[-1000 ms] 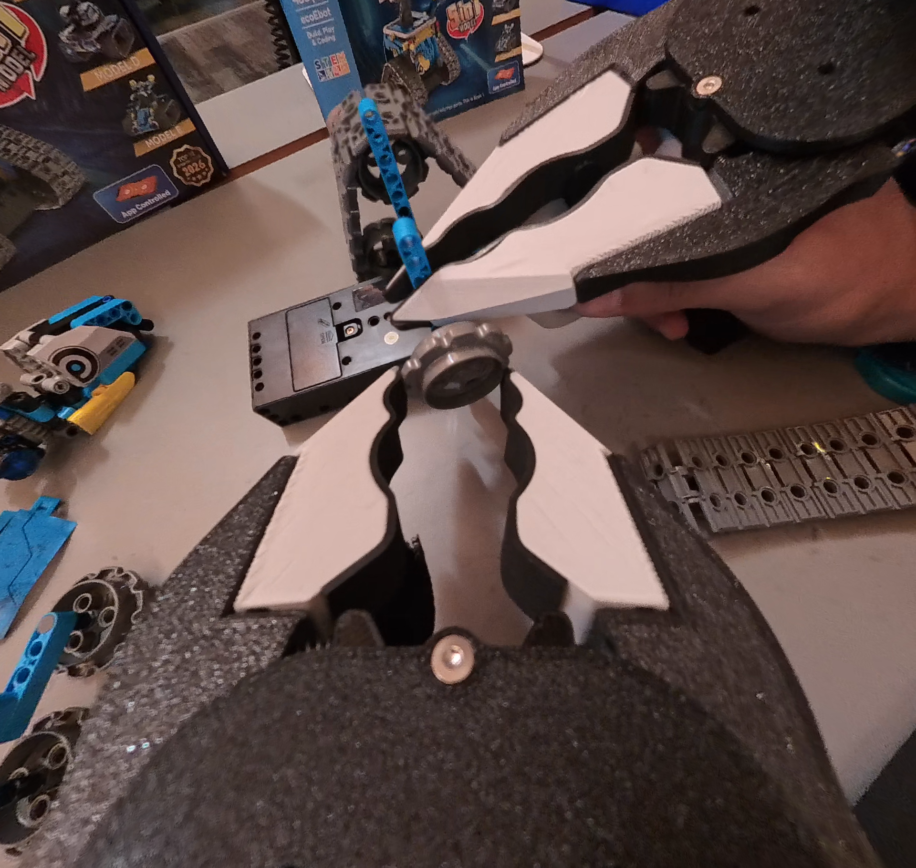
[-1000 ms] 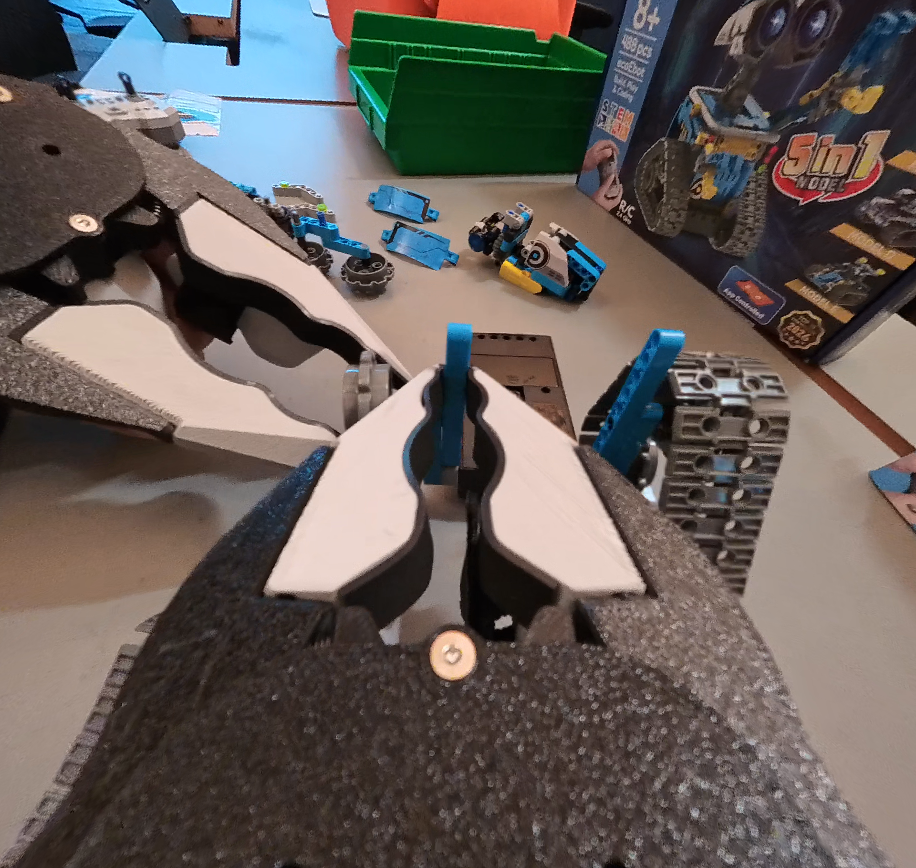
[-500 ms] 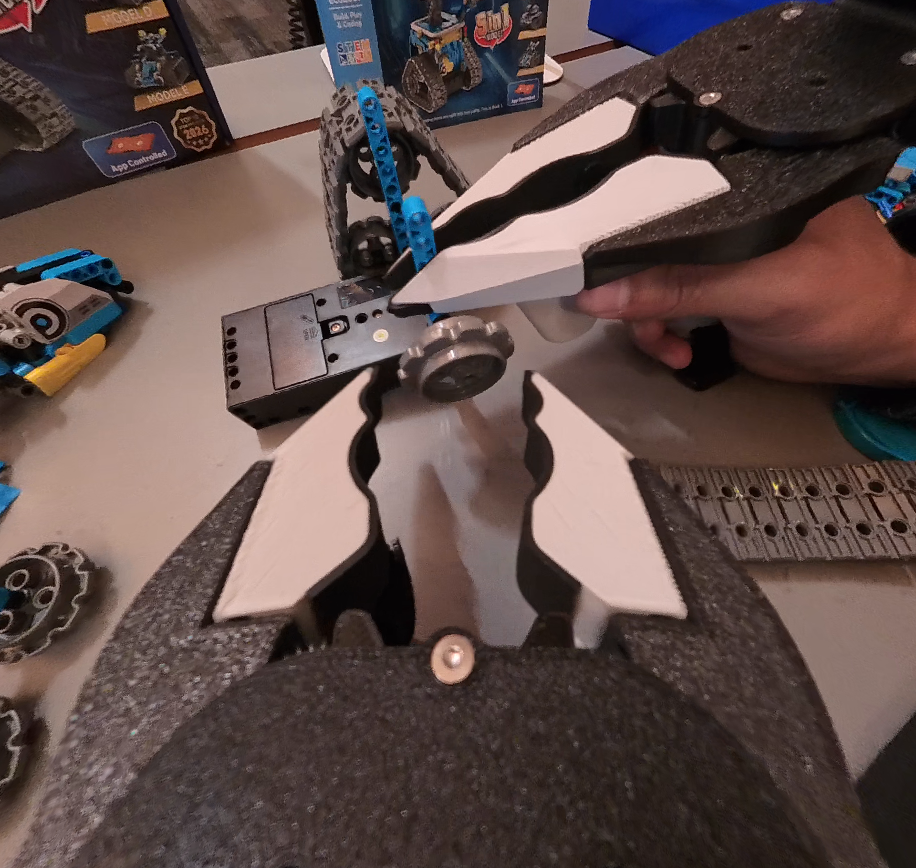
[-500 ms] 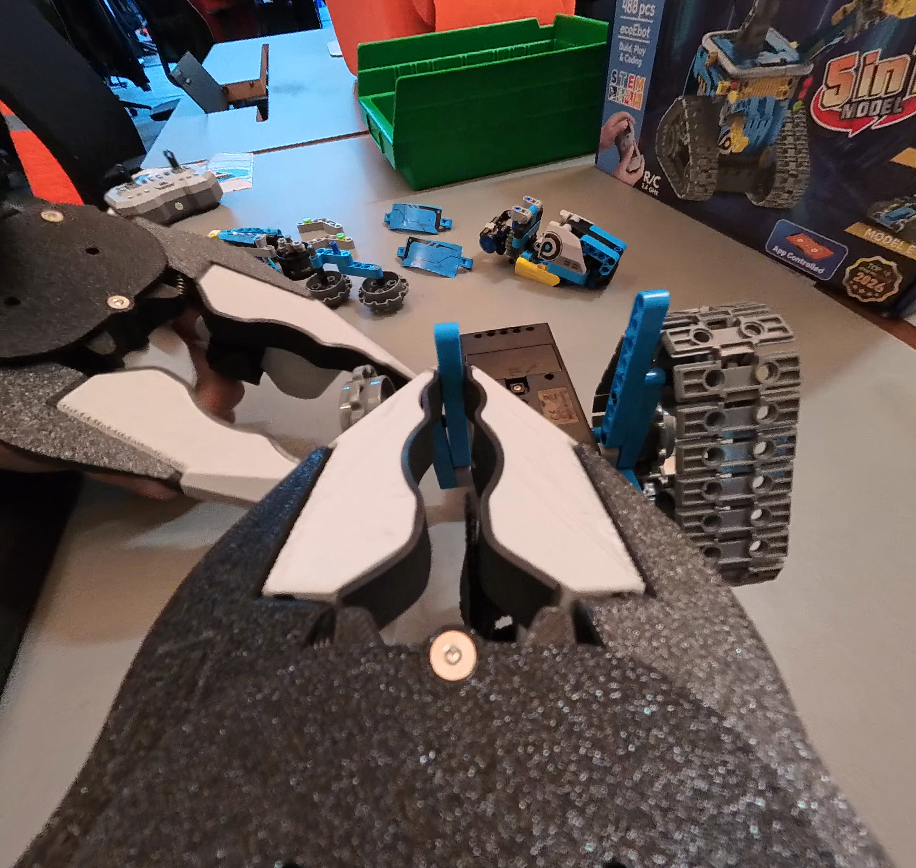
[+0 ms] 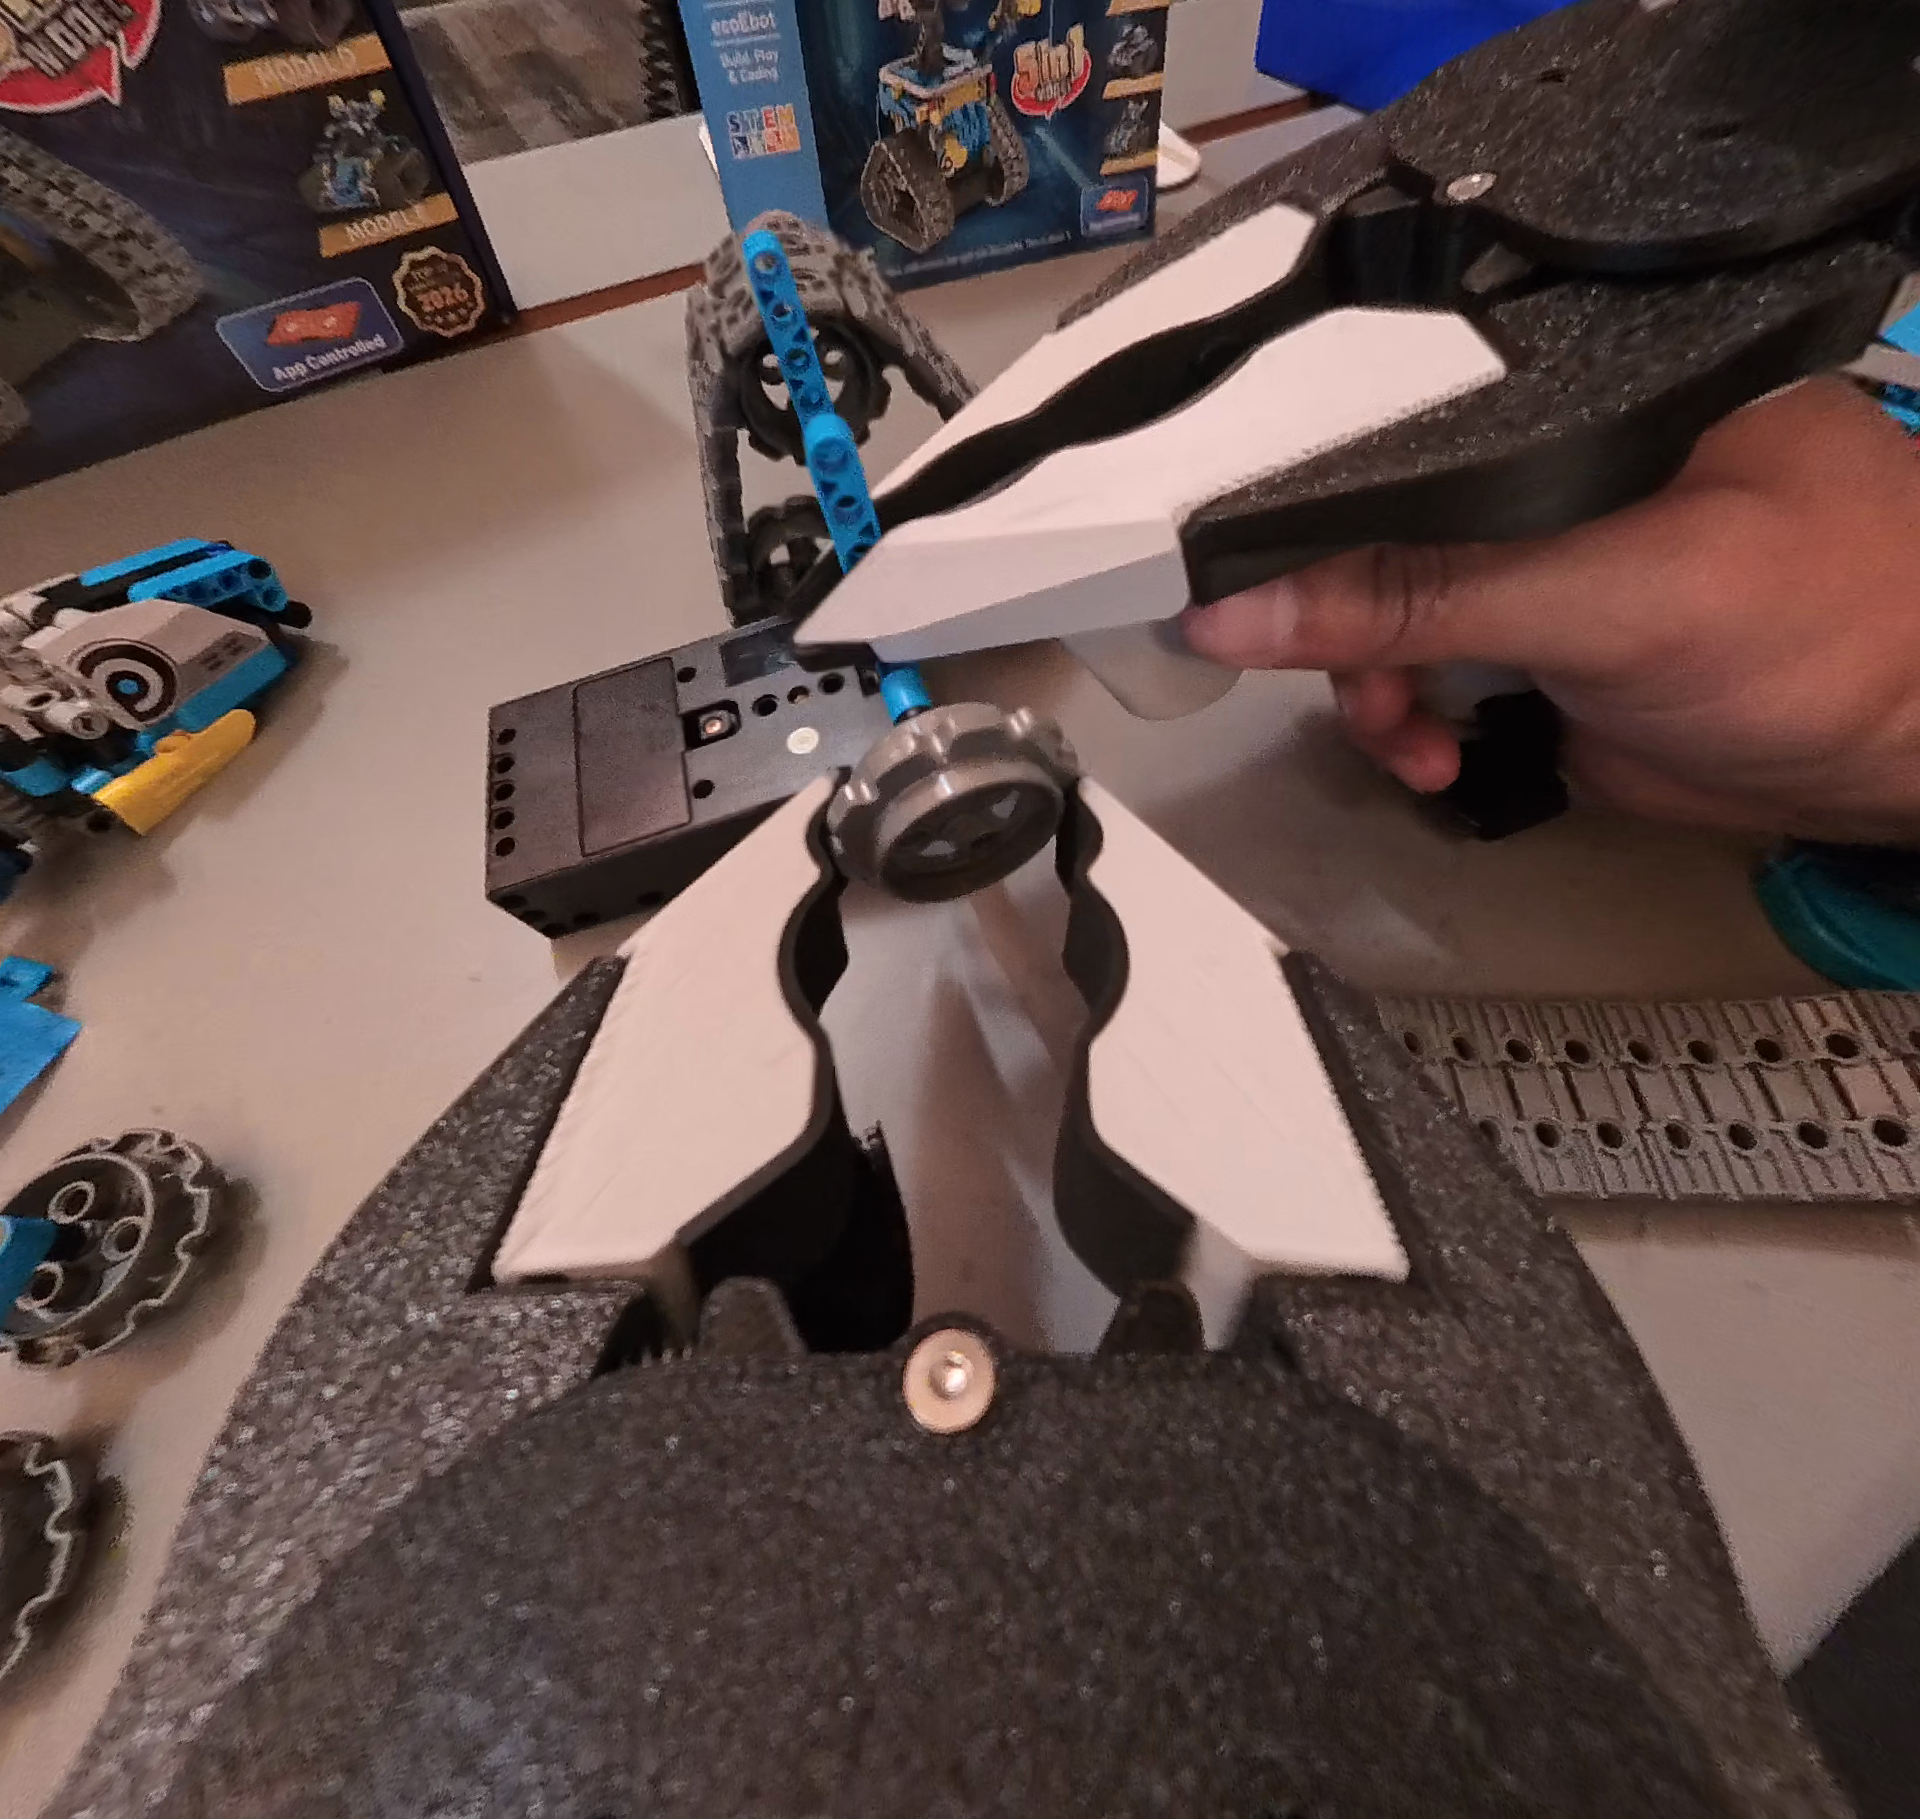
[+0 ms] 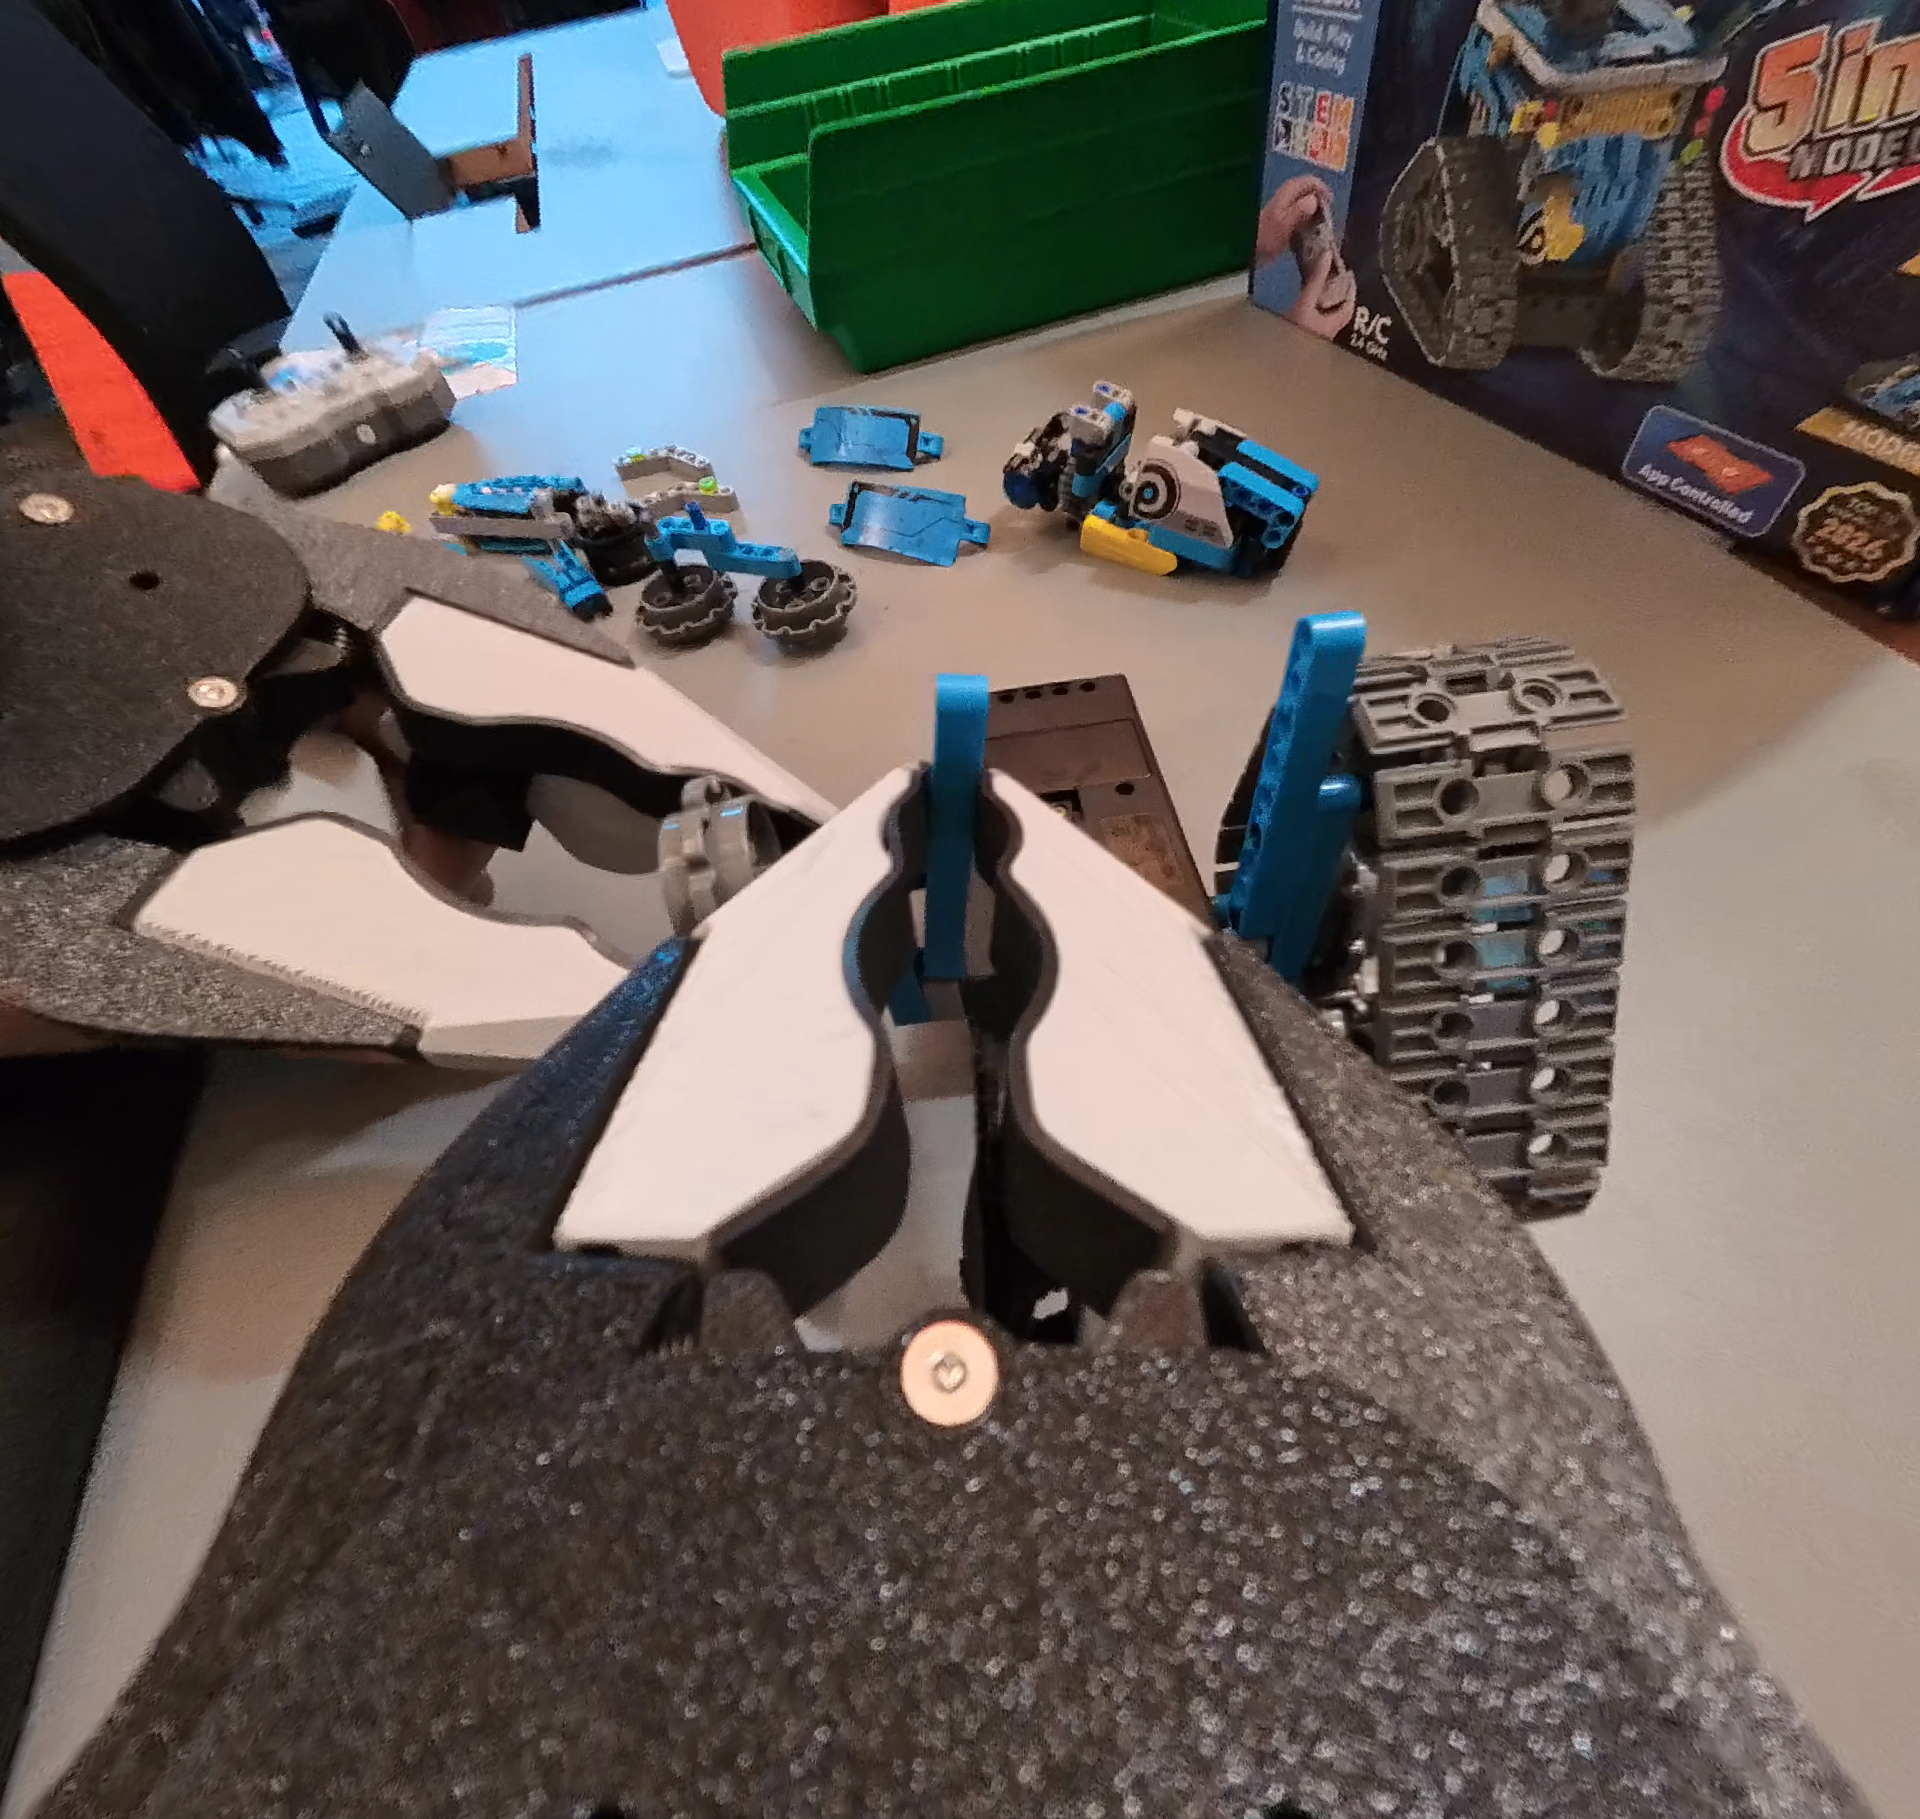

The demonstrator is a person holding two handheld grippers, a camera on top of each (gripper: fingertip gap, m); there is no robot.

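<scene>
Grey plastic forms the small toothed wheel (image 5: 951, 801) pinched at the tips of the left claw (image 5: 948, 813), at the middle of the left wrist view. A short blue axle rises from the wheel toward the right claw (image 5: 831, 616), which enters from the upper right with a hand (image 5: 1621, 668) around its grip. In the right wrist view the right claw (image 6: 954, 813) is pressed together on a blue beam (image 6: 956, 824) standing upright between its fingers, at frame centre. Just behind lies a black battery box (image 5: 623, 782) flat on the beige surface (image 5: 312, 990). A grey tracked wheel assembly (image 6: 1486, 917) with a second blue beam (image 6: 1294, 782) stands at centre right. A flat grey track strip (image 5: 1662, 1104) lies at the right of the left wrist view. A green bin (image 6: 1018, 159) and a toy box (image 6: 1621, 190) stand along the top.
</scene>
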